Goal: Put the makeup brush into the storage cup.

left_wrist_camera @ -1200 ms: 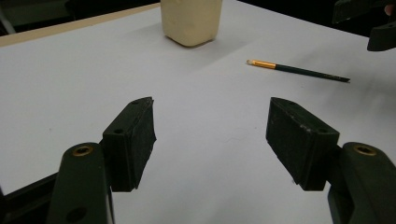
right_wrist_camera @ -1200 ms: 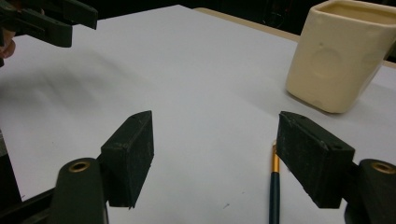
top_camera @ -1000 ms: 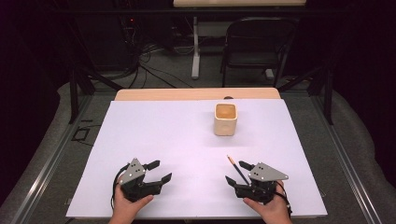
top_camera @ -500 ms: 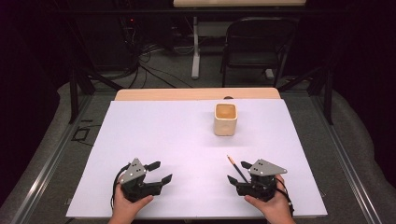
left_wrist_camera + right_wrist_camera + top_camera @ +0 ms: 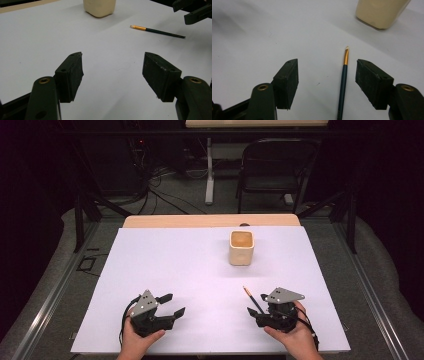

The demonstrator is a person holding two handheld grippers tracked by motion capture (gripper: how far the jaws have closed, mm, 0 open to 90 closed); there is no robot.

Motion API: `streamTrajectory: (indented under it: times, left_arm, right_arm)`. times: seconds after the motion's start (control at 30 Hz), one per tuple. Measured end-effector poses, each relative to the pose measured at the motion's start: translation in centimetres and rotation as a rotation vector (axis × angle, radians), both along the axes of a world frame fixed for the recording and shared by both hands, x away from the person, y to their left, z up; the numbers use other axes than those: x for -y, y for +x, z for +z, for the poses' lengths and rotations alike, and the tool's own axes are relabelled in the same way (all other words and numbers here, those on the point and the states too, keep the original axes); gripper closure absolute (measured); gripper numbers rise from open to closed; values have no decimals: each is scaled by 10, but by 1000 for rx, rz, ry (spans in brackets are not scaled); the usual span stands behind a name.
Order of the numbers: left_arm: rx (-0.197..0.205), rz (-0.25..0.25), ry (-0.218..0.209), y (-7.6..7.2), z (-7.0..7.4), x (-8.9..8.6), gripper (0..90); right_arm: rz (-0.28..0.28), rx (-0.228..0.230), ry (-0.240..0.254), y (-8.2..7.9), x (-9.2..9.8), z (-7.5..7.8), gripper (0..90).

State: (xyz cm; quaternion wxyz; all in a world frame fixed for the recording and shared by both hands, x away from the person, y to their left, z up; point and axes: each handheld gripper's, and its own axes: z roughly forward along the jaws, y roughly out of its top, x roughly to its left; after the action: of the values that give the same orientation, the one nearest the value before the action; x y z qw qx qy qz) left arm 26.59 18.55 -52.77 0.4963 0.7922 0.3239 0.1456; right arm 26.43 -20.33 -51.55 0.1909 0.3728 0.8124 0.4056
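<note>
From above, the right tool (image 5: 256, 311) sat at the brush (image 5: 253, 299) on the tabletop (image 5: 190, 265), near the cup (image 5: 241, 248). The left tool (image 5: 112, 72) was wide apart, holding nothing. In the right gripper view, its jaws had just been closing a little, brush lying between them, not yet pinched.

No writing, label, brand, number or sign can be read on anything here.
</note>
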Motion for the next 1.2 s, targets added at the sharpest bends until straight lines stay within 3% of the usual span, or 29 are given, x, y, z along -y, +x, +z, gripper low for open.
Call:
streamTrajectory:
  times: [0.13, 0.47, 0.77, 0.9, 1.2]
  left_arm:
    - [-1, 0, 4, 0, 0, 0, 330]
    - [-1, 0, 22, -1, 0, 1, 333]
    - [-13, 2, 25, -1, -1, 2, 336]
    - [-19, -3, 27, 0, -2, 2, 338]
    - [-25, -8, 30, 0, -3, 2, 338]
  right_arm:
    - [-13, -25, -8, 2, 0, 3, 352]
    - [-30, -138, -51, 10, -4, 4, 378]
    - [-40, -189, -80, 16, -2, 4, 398]
    - [-43, -246, -97, 20, 0, 8, 405]
    - [-50, -285, -166, 29, -1, 13, 404]
